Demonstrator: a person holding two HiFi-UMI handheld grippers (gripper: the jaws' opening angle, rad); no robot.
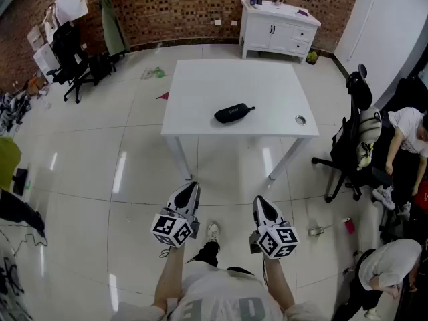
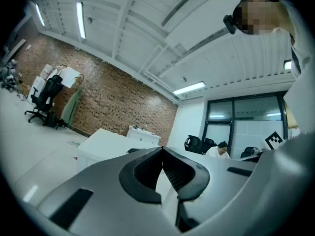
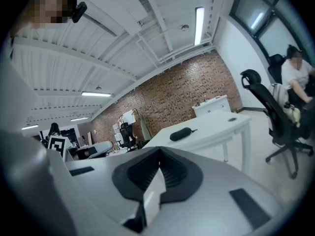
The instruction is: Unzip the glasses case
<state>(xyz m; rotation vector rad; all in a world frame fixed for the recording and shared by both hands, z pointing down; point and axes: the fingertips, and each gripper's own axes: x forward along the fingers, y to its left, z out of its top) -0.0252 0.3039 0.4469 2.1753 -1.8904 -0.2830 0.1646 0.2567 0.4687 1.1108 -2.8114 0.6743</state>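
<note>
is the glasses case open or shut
Looks shut: the glasses case lies on the table as one closed shape, though too small to be sure.

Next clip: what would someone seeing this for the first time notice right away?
A black glasses case lies near the middle of the white table, the one dark thing on its top. In the foreground, well short of the table, the left tool and right tool point toward it, jaws together and empty.

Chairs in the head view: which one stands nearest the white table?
The black chair just right of the table; the other chair stands far off by the brick wall.
</note>
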